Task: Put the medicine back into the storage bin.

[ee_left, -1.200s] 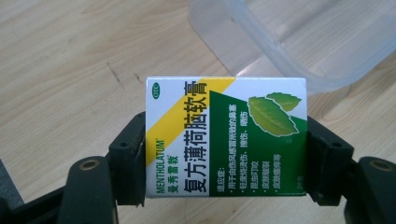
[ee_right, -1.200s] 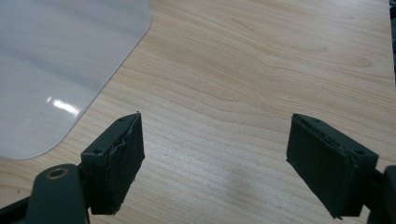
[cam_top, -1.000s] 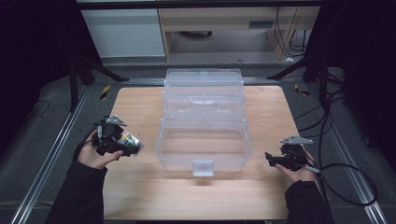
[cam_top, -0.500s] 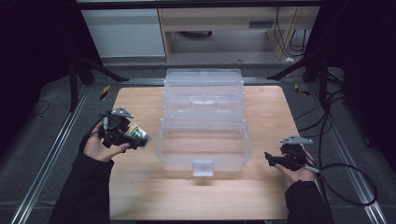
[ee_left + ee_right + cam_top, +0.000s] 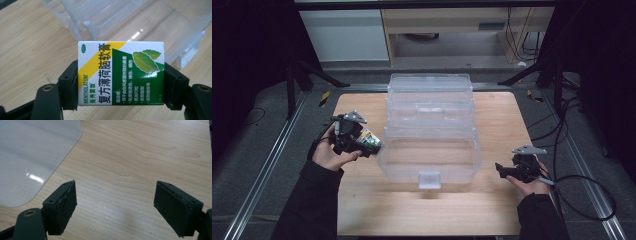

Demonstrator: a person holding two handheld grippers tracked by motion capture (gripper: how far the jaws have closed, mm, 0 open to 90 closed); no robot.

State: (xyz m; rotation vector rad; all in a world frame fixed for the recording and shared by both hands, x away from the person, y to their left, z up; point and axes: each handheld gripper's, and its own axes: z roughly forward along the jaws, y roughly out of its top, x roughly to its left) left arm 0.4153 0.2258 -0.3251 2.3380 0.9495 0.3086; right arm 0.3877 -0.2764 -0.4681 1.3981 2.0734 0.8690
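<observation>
A clear plastic tiered box [image 5: 430, 127] stands open in the middle of the wooden table [image 5: 377, 215], its trays stepped back and its front bin empty. My left gripper [image 5: 368, 143] is shut on a small white, yellow and green Mentholatum carton [image 5: 121, 73], held above the table just left of the box's front bin [image 5: 150, 27]. The carton [image 5: 369, 140] shows beside the bin's left wall in the high view. My right gripper [image 5: 500, 170] rests open near the table's right edge, with bare wood between its jaws [image 5: 115, 210] and the box's rounded corner [image 5: 32, 157] to its left.
A white latch tab [image 5: 429, 179] sticks out at the box's front. Cables [image 5: 582, 185] trail on the floor to the right. Black stand legs [image 5: 307, 75] and metal rails [image 5: 267, 165] flank the table; cabinets stand behind.
My left gripper has carried the carton up and rightward, from the table's left edge to the side of the box's front bin. The right gripper has stayed put.
</observation>
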